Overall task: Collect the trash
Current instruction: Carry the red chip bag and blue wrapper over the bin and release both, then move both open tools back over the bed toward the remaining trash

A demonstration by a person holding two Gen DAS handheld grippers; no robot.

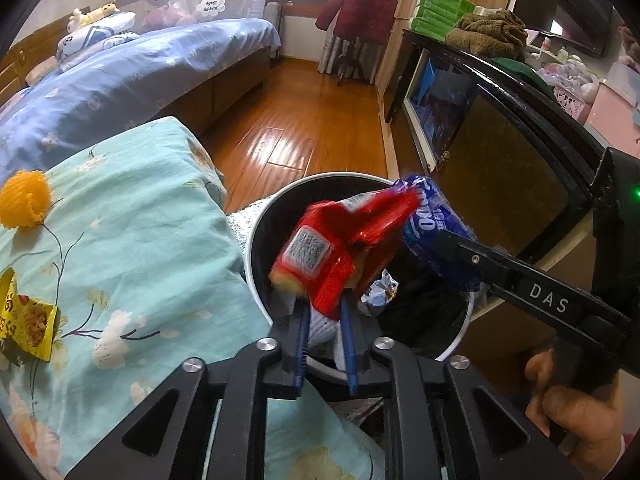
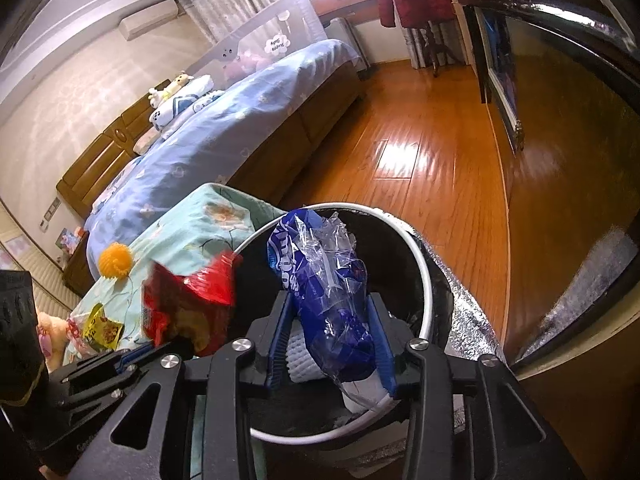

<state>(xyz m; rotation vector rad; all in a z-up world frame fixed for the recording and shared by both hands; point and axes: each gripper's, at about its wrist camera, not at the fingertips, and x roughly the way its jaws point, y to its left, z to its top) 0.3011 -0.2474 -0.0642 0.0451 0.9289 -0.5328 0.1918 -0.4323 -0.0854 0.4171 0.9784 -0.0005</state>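
My left gripper (image 1: 326,312) is shut on a red snack wrapper (image 1: 340,248) and holds it over the black trash bin (image 1: 256,224). My right gripper (image 2: 332,308) is shut on a blue and clear plastic wrapper (image 2: 324,280), also above the bin (image 2: 424,264). The blue wrapper shows in the left wrist view (image 1: 432,224) at the right gripper's tips, and the red wrapper shows in the right wrist view (image 2: 188,300). White and crumpled trash lies inside the bin (image 1: 378,294). A yellow wrapper (image 1: 26,320) and an orange foam net (image 1: 26,204) lie on the teal floral cloth (image 1: 140,240).
A bed with a blue duvet (image 1: 120,80) stands at the left, with wooden floor (image 1: 312,120) beyond the bin. A dark cabinet with glass doors (image 1: 500,152) runs along the right. A silver foil mat (image 2: 472,312) lies under the bin.
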